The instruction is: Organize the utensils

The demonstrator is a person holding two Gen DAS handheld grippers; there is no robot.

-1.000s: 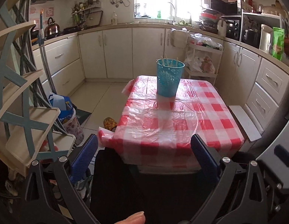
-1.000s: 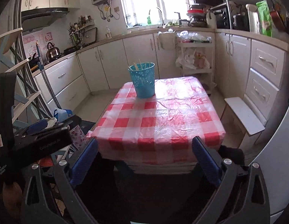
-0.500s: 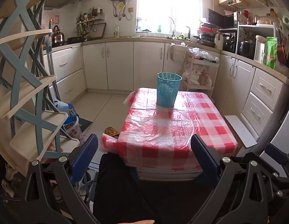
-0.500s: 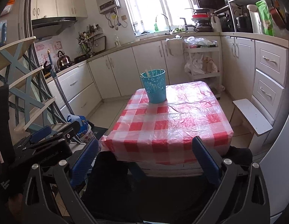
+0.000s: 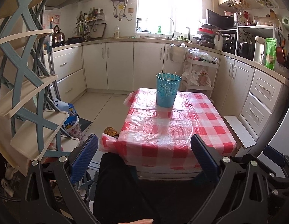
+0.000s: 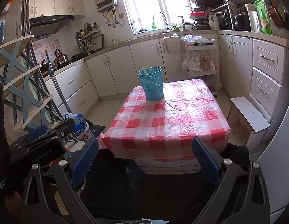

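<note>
Left wrist view: left tongs (image 5: 144, 153) spread apart, empty; ahead, a blue cup (image 5: 168, 89) of utensils (image 5: 169, 75) on the counter (image 5: 174, 128). Right tongs (image 6: 145, 152) likewise apart.

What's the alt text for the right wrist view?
The open right claw points at a table with a red-checked cloth, empty-handed. A blue cup holding pale utensils stands at its far left corner; the left claw shows lower left.

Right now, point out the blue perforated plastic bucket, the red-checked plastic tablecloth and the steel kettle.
Blue perforated plastic bucket (image 5: 167, 91): left wrist view, front wall.
Red-checked plastic tablecloth (image 5: 174, 128): left wrist view, bare middle.
Steel kettle (image 6: 60, 57): right wrist view, body.
</note>
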